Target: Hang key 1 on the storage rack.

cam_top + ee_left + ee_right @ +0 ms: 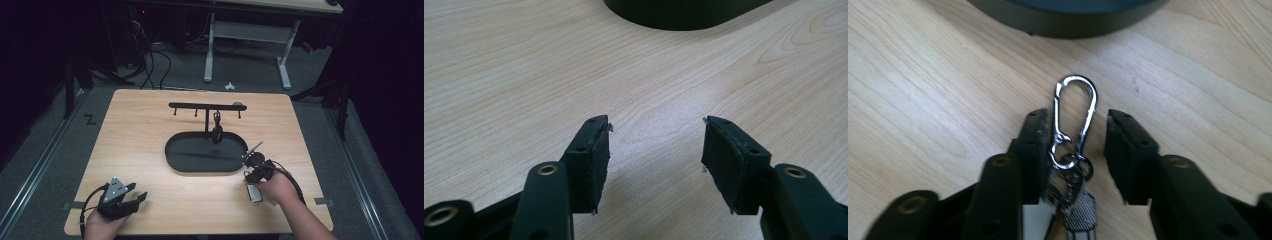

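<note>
Lining up a key clip for the hook stand; bench carries stand and its oval tray.
Right gripper: jaws part open, straddling the clip, which lies flat, not pinched. Left gripper: jaws wide, empty, parked. High view adds a keyring already hung.

Silver carabiner (black stand)
</note>
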Motion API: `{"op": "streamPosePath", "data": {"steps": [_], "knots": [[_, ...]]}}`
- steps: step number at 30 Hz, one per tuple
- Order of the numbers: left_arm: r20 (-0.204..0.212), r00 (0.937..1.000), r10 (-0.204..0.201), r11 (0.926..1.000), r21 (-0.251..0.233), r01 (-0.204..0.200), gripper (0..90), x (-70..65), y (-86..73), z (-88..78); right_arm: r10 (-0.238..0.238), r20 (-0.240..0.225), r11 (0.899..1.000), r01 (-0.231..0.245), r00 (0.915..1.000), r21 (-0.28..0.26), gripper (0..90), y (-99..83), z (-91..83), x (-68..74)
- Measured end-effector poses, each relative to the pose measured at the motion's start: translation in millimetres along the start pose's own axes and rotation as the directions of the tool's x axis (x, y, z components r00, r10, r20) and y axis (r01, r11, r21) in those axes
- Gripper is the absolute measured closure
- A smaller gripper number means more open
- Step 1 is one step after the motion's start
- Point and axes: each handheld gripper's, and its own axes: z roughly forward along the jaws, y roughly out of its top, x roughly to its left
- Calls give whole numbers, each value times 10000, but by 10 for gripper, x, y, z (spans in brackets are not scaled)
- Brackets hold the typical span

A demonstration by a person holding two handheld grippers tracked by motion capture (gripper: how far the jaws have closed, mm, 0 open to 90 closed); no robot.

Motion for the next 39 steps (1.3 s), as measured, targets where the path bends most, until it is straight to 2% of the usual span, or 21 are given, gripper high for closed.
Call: {"op": "streamPosePath", "data": {"steps": [1, 4, 6, 7, 13, 15, 16, 17, 24, 31, 32, 35, 39], "knots": [[3, 10000, -41, 10000, -10, 41, 447, 1, -1, 0, 34, -110, 10000, -34, 9999, 30, 687, 12, 1, 3], [18, 10000, -57, 10000, -69, 57, 447, 5, -1, 0, 1, -28, 10000, 0, 10000, 80, 724, 29, -1, 26], [31, 10000, -51, 10000, -70, 51, 447, 5, 0, 0, 123, -125, 9999, -124, 9998, -74, 841, 31, -42, 21], [39, 10000, -53, 10000, -65, 54, 447, 4, 1, 1, 226, -230, 9997, -227, 9995, -47, 853, 32, -52, 13], [62, 10000, 16, 10000, -2, -16, 447, -4, 4, 4, 411, -263, 9991, -408, 9988, 94, 857, 7, -54, -8], [68, 10000, 16, 10000, -16, -15, 447, -6, 3, 7, 309, -255, 9993, -304, 9992, 206, 853, 3, -37, -22], [67, 10000, 24, 10000, -16, -23, 447, -8, 4, 8, 234, -263, 9987, -222, 9994, 462, 855, -3, -9, -22], [66, 10000, 21, 10000, -19, -21, 446, -9, 4, 8, 208, -277, 9992, -198, 9994, 357, 855, -9, -9, -22], [63, 10000, -13, 10000, -57, 13, 446, 0, 5, 0, 22, -440, 9985, 2, 9990, 556, 861, -4, -17, -30], [57, 10000, 38, 10000, -60, -37, 446, -14, 8, 3, 47, -539, 9997, -33, 9985, 256, 860, 18, -216, -48], [65, 10000, 51, 10000, -47, -51, 447, -14, 9, 1, -92, -482, 9998, 99, 9988, 158, 860, 19, -248, -63], [58, 10000, 72, 10000, -40, -72, 447, -18, 9, 2, 190, -583, 9997, -180, 9981, 176, 860, 11, -325, -62], [70, 9999, 84, 10000, -16, -84, 447, -22, 8, 10, 265, -647, 9996, -263, 9976, 35, 860, 0, -430, -101]]}}
